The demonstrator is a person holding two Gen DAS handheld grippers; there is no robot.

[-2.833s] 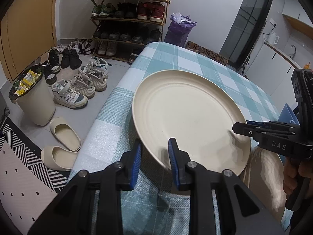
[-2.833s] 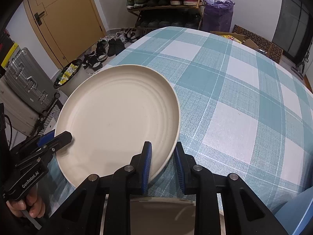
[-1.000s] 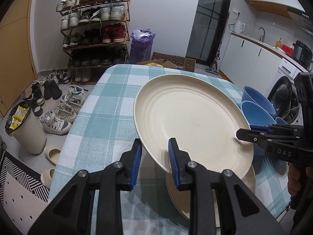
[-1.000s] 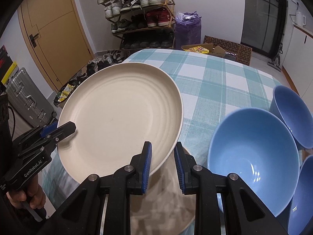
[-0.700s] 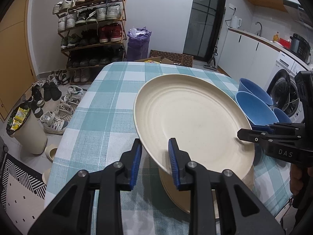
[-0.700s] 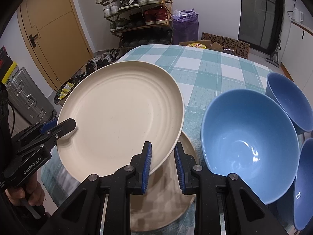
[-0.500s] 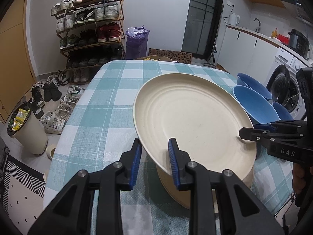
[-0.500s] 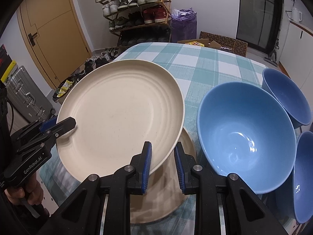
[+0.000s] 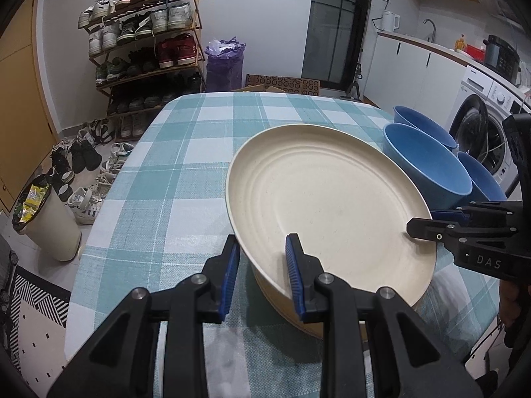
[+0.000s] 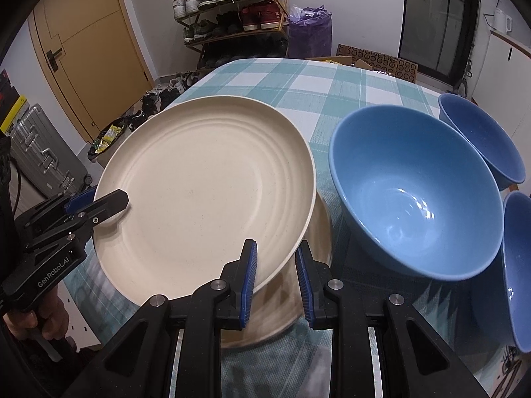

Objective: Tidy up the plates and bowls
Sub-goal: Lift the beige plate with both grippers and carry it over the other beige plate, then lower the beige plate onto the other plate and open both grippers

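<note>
A large cream plate (image 9: 325,199) (image 10: 212,192) is held between both grippers. My left gripper (image 9: 262,267) is shut on its near rim; it also shows in the right wrist view (image 10: 99,204). My right gripper (image 10: 275,270) is shut on the opposite rim; it also shows in the left wrist view (image 9: 424,222). The plate hovers just above a second cream plate (image 9: 292,311) (image 10: 298,292) lying on the checked table (image 9: 186,179). Three blue bowls (image 10: 415,192) (image 10: 481,136) (image 10: 517,265) stand to the right of the plates.
The table's left edge drops to the floor with a bin (image 9: 46,219), shoes and a shoe rack (image 9: 146,43). A washing machine (image 9: 481,112) stands beyond the bowls. A suitcase (image 10: 43,152) and a door (image 10: 86,43) are off to the left.
Both grippers have carried the held plate across the table to the right, toward the blue bowls, and lowered it onto the second cream plate. The grip on it is unchanged.
</note>
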